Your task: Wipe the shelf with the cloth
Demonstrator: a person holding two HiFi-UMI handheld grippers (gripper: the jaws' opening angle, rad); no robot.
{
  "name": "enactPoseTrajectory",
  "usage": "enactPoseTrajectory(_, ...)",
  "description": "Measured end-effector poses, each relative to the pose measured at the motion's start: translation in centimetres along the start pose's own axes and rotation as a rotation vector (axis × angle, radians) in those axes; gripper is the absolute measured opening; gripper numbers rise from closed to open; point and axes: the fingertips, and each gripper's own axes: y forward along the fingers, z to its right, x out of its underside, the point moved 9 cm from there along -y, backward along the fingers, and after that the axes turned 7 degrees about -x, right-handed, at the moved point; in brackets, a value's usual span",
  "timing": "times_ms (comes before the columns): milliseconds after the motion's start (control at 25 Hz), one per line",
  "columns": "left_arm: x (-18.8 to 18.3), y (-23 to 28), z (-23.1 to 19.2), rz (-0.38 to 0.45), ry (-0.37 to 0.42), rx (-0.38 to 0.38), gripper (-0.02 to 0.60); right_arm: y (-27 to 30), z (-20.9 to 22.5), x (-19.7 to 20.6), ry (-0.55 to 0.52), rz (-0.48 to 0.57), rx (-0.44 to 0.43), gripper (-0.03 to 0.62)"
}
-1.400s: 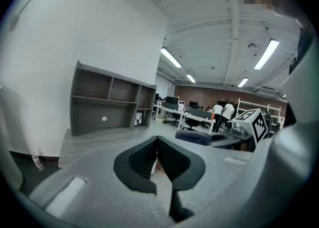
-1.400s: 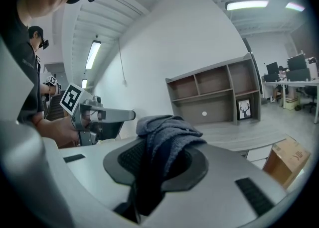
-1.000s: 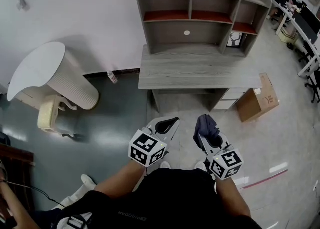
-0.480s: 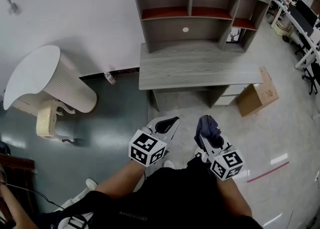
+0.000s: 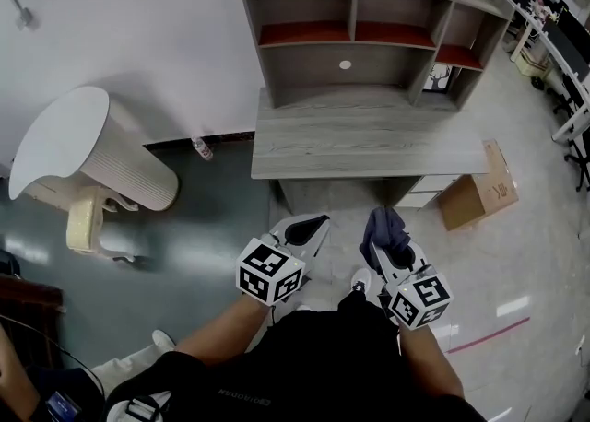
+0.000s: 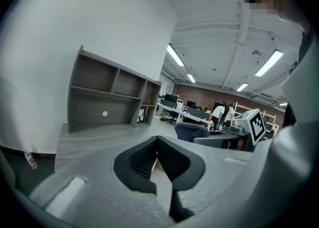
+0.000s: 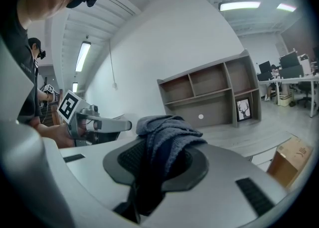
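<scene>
Grey shelf (image 5: 369, 33) stands against the wall, well apart from both grippers. Right gripper (image 5: 387, 250) clamped on dark cloth (image 5: 382, 229); left gripper (image 5: 312, 225) jaws together, nothing between.

Centre frame: desk top (image 5: 369, 139) bare across its width, reachable from the open floor (image 5: 343, 227) below it. Upper centre: shelf (image 5: 396, 63) compartments open-fronted; a framed picture (image 5: 441, 77) occupies the lower right one. Cardboard box (image 5: 475, 194) flanks the desk at right. White table (image 5: 64, 130) stands well left.
</scene>
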Motion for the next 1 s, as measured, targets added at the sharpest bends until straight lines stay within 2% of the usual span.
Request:
enactPoseTrajectory(320, -3.2, 6.4, 0.6, 0.029, 0.002, -0.067, 0.008, 1.1, 7.7, -3.2, -0.025, -0.013, -0.062, 0.097)
enactPoseTrajectory(520, -4.3, 10.1, 1.6, 0.038, -0.014, -0.121, 0.008, 0.8, 12.0, -4.7, -0.035, -0.025, -0.109, 0.097)
enactPoseTrajectory(680, -4.8, 12.4, 3.2, 0.044, 0.006, -0.148, 0.008, 0.3, 15.1, -5.3, -0.047, -0.032, -0.138, 0.097)
enactPoseTrajectory(840, -4.4, 13.6, 4.5, 0.012, 0.031, -0.150, 0.008, -0.2, 17.1, -4.8, -0.011, -0.039, -0.146, 0.097)
enactPoseTrajectory(1000, -4.2, 14.1, 4.2, -0.008, -0.001, -0.171, 0.008, -0.3, 17.9, -4.6, -0.002, -0.044, -0.154, 0.097)
